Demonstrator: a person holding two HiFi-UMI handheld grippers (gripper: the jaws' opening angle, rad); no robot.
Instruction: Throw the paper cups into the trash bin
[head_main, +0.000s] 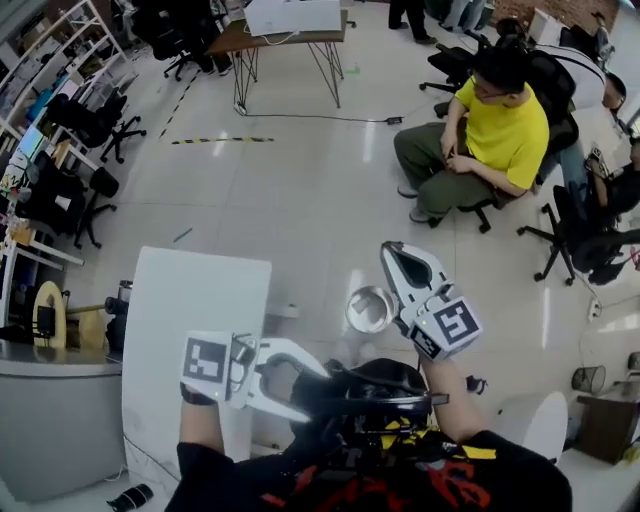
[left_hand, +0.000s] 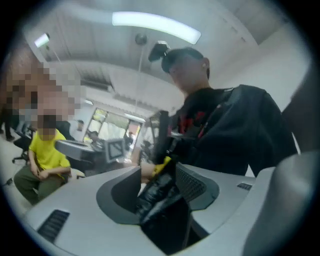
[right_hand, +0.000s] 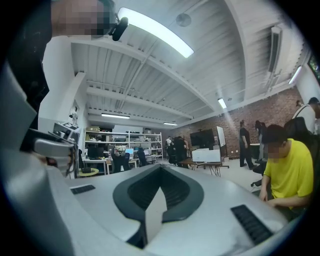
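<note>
No paper cup shows in any view. A round metal trash bin (head_main: 354, 301) stands on the floor just ahead of me, seen from above. My right gripper (head_main: 392, 250) is held level over the bin's right side, pointing away from me, jaws shut with nothing in them (right_hand: 152, 215). My left gripper (head_main: 322, 388) is low at my left and points sideways toward my own body. Its jaws (left_hand: 167, 222) stand a little apart. Only my dark clothing and straps show through the gap, and the picture is blurred.
A white table (head_main: 190, 300) stands at my left, beside the left gripper. A person in a yellow shirt (head_main: 505, 130) sits on a chair ahead to the right. Office chairs (head_main: 585, 240) stand further right, and desks and shelves (head_main: 50, 190) line the left wall.
</note>
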